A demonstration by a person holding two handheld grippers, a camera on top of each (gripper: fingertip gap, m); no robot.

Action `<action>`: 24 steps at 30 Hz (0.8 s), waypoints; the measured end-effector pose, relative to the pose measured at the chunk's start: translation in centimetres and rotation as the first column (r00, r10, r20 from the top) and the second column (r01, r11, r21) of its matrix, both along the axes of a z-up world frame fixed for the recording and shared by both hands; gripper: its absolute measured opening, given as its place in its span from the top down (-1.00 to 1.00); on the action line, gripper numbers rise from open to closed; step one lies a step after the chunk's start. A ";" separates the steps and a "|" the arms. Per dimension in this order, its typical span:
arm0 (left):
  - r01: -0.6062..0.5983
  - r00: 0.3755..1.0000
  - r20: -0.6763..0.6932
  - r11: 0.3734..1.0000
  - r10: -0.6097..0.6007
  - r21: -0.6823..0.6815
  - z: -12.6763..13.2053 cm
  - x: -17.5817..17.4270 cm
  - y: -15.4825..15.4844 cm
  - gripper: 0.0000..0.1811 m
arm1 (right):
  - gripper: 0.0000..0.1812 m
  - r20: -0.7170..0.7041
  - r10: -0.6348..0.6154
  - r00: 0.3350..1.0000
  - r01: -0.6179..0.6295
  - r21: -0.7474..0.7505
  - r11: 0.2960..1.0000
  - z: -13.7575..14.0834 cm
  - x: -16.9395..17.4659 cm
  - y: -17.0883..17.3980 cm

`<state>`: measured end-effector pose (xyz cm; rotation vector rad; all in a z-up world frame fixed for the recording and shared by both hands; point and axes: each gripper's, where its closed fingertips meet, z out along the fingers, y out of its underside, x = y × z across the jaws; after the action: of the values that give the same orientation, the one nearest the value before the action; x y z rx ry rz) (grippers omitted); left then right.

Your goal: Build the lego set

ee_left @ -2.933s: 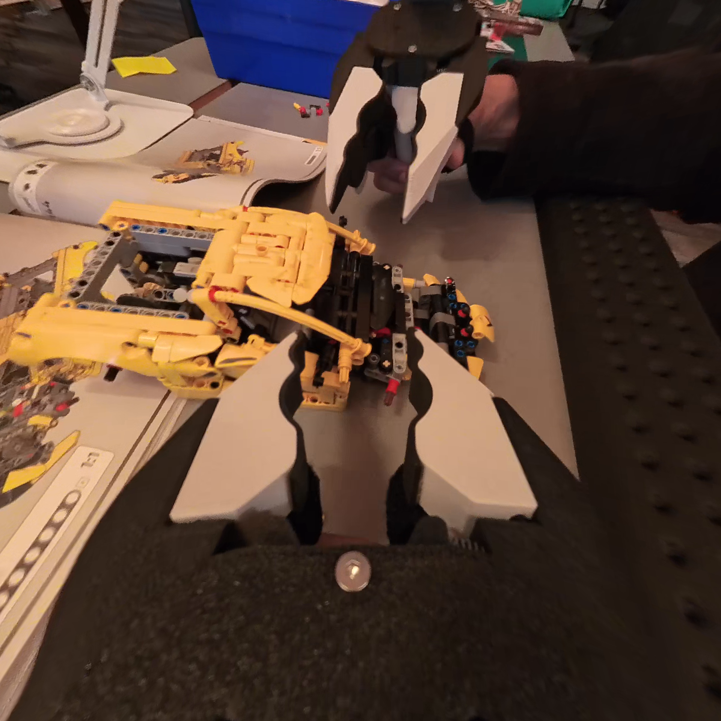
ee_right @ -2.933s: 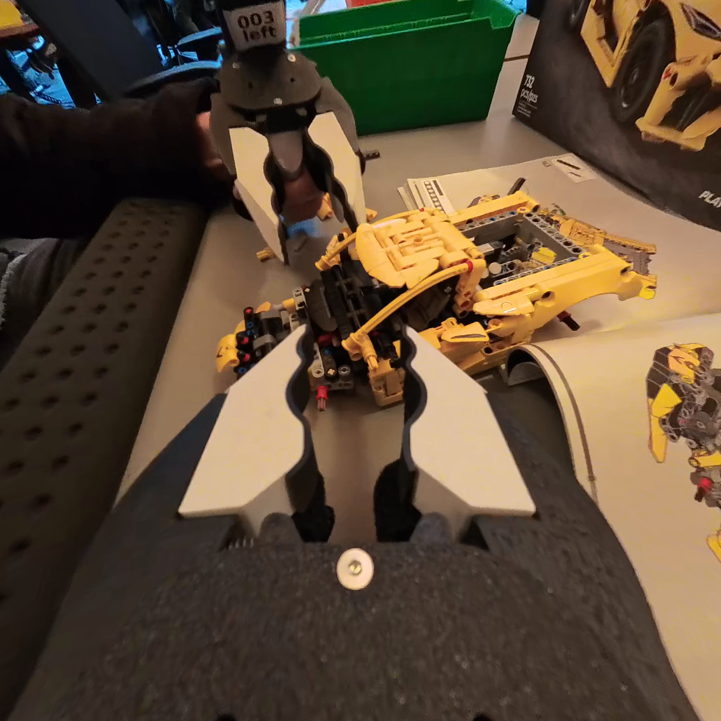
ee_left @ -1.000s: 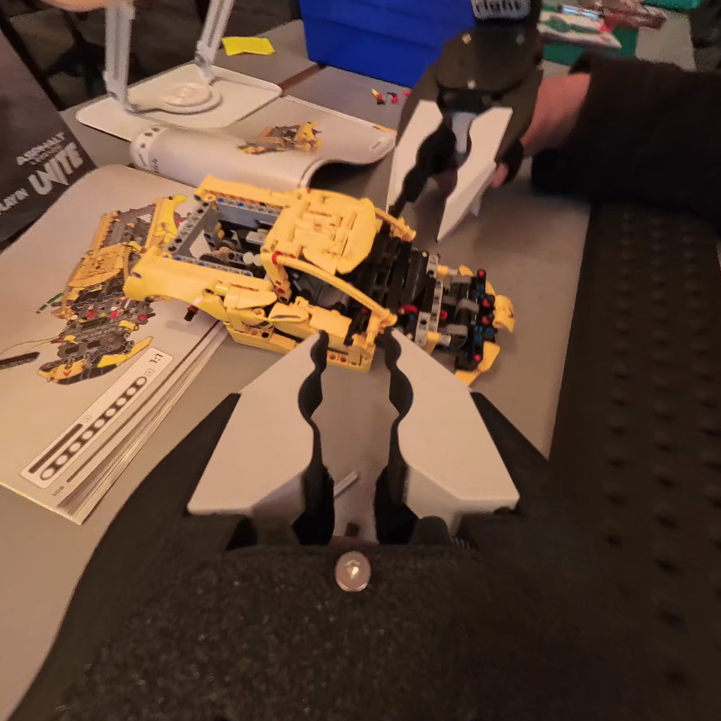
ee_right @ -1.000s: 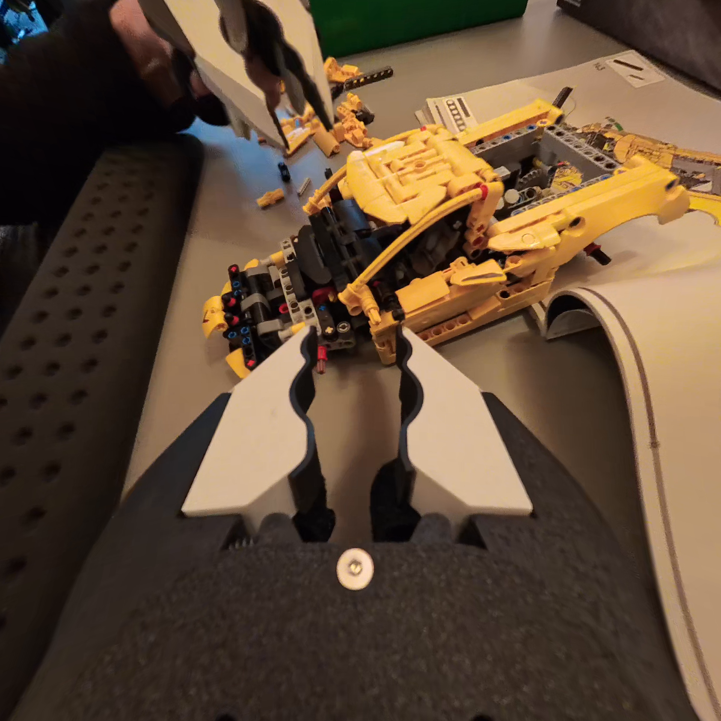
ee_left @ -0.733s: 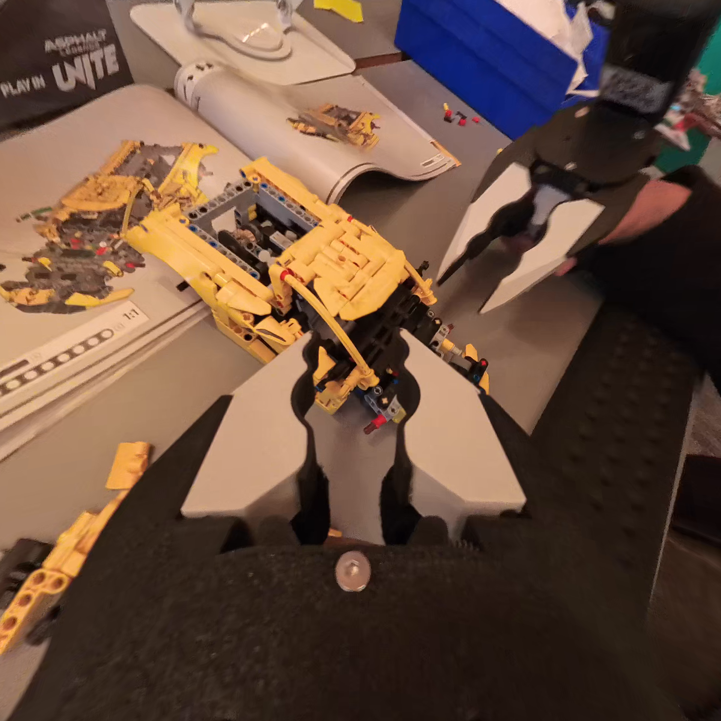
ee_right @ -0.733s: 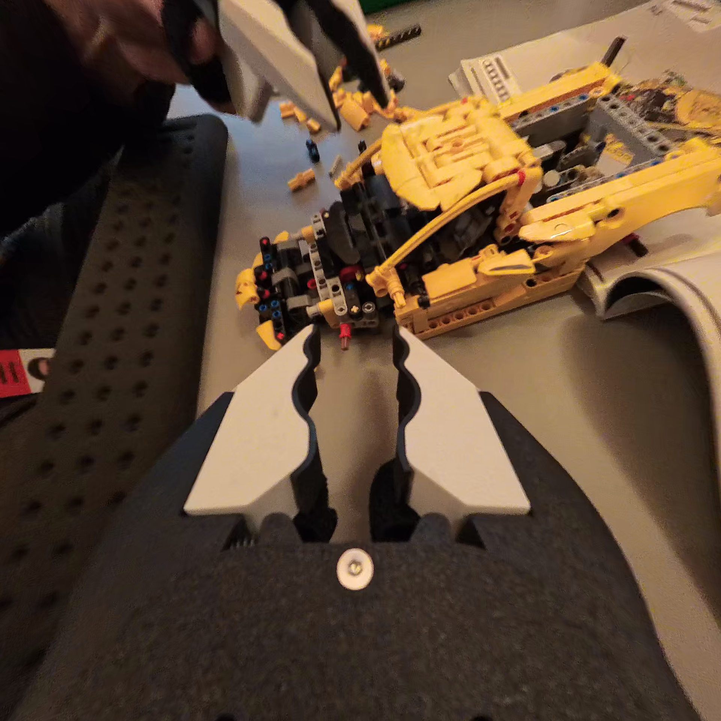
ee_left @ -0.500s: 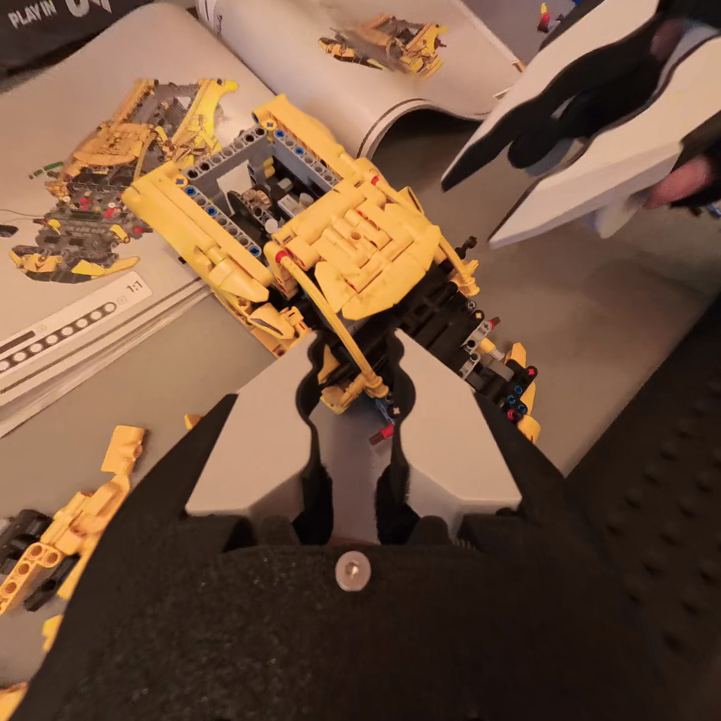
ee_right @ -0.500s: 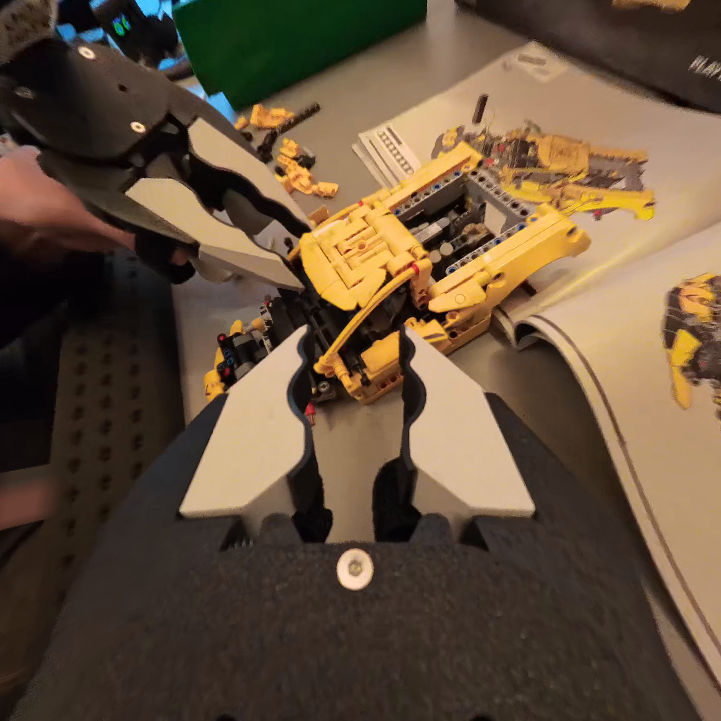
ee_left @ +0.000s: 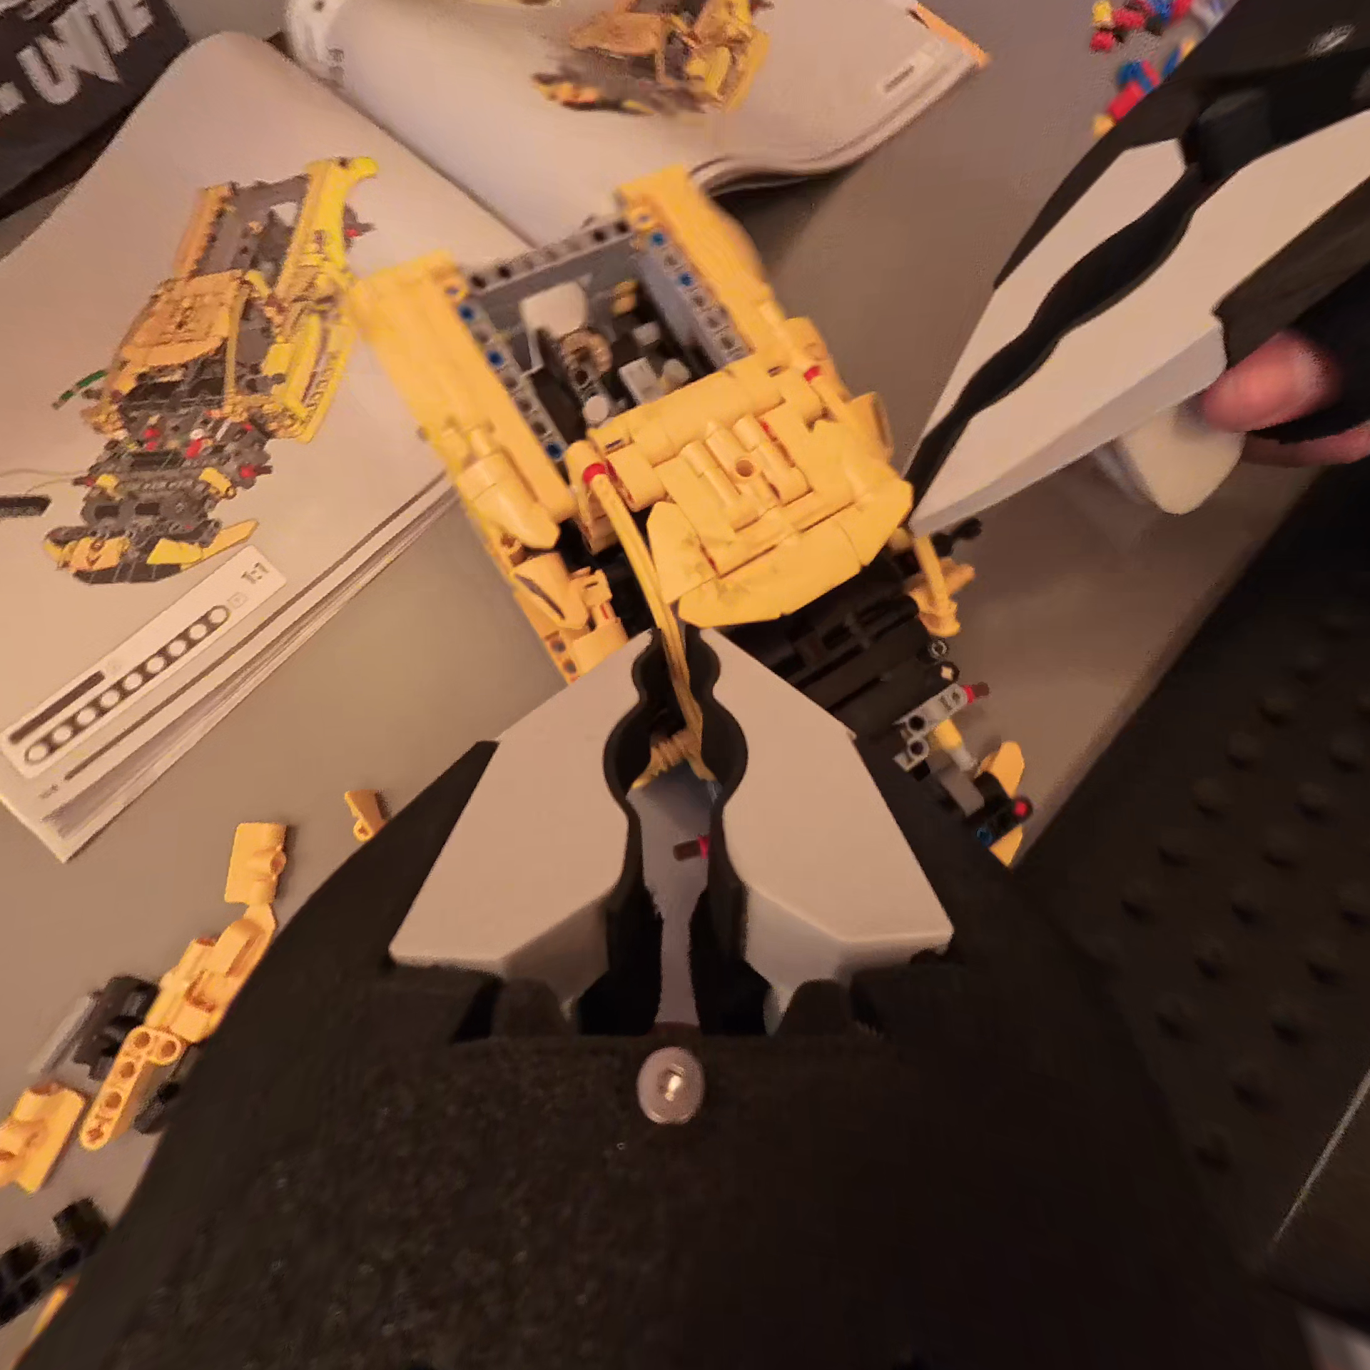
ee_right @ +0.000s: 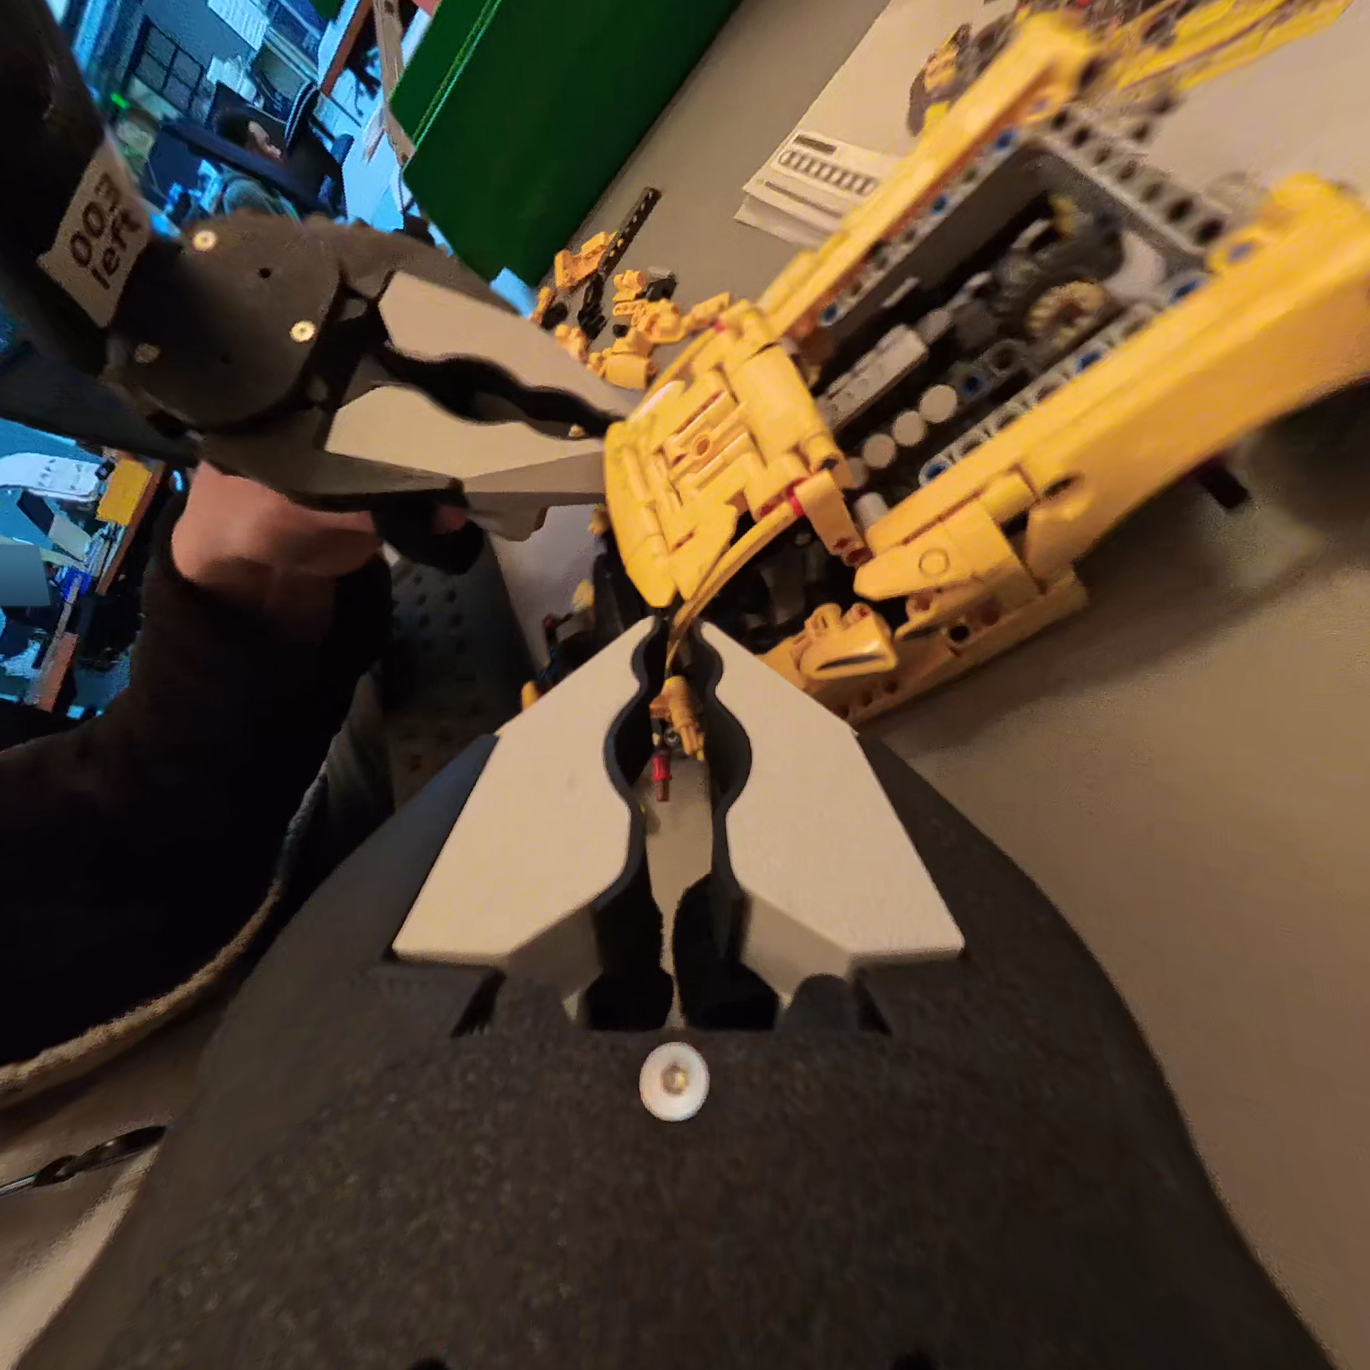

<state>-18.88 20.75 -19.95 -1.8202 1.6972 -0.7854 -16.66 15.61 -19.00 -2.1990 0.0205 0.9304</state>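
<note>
Grey tabletop (ee_left: pixel 385 712) carries the work, with a dark perforated mat (ee_left: pixel 1216 852) along its near edge. Nearest the left wrist camera, the left gripper (ee_left: pixel 671 652) has its jaws drawn narrow around a thin yellow flexible hose (ee_left: pixel 652 586) on the model's flank; whether it is actually pinched cannot be told. The right gripper (ee_right: pixel 671 641) is likewise narrowed around the matching hose end (ee_right: pixel 678 712) on the opposite flank.

Between them sits the partly built yellow lego car (ee_left: pixel 667 460), its roof panel (ee_right: pixel 704 460) in place and its grey frame (ee_left: pixel 578 267) open behind. Loose yellow parts (ee_left: pixel 193 993) lie near left. Farther off, an open instruction booklet (ee_left: pixel 148 445) and a green bin (ee_right: pixel 563 111).

Assessment: both grips fall on slender, springy hoses. Recommend gripping firm beams instead, squeezing evenly from both sides, and lifting level to avoid popping connectors.
</note>
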 end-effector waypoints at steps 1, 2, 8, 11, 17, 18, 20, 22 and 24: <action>0.030 0.999 -0.013 0.999 -0.030 0.015 -0.1 0.1 -0.3 0.95 | 0.95 -0.010 -0.001 1.000 0.001 -0.003 1.000 0.1 -0.6 -0.8; 0.049 0.999 -0.026 0.998 -0.048 0.034 -0.1 0.1 -0.5 0.96 | 0.95 -0.025 0.005 1.000 -0.005 -0.006 1.000 0.1 -1.5 -1.5; 0.145 0.989 -0.015 0.974 -0.144 0.172 1.0 1.5 -1.4 0.96 | 1.00 -0.042 -0.068 0.997 0.068 0.009 0.998 -0.2 -3.7 -3.2; 0.173 0.984 -0.057 0.972 -0.166 0.161 0.8 3.1 -1.4 0.97 | 1.00 -0.047 -0.123 0.991 0.125 0.039 0.991 0.2 -2.3 -3.2; 0.248 0.967 -0.106 0.957 -0.234 0.148 -0.6 6.4 0.0 0.97 | 1.00 -0.067 -0.185 0.980 0.189 0.062 0.980 0.9 0.9 -2.8; 0.267 0.962 -0.101 0.953 -0.254 0.145 -0.7 6.9 0.1 0.97 | 1.00 -0.061 -0.181 0.982 0.185 0.077 0.980 1.3 1.4 -3.0; 0.315 0.948 -0.094 0.940 -0.305 0.133 -0.7 7.8 0.2 0.97 | 1.00 -0.037 -0.178 0.983 0.181 0.108 0.978 1.8 2.9 -3.7; 0.362 0.931 -0.104 0.923 -0.351 0.131 -0.8 8.4 0.2 0.97 | 1.00 -0.019 -0.208 0.978 0.209 0.136 0.968 2.7 5.5 -4.2; 0.421 0.906 -0.114 0.898 -0.408 0.129 -1.0 8.9 -0.1 0.97 | 0.98 -0.022 -0.269 0.963 0.268 0.174 0.948 4.8 9.2 -3.9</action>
<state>-10.03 20.67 -20.92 -1.4223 2.1785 -0.7279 -7.51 11.70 -14.15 -1.9737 0.2240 0.7476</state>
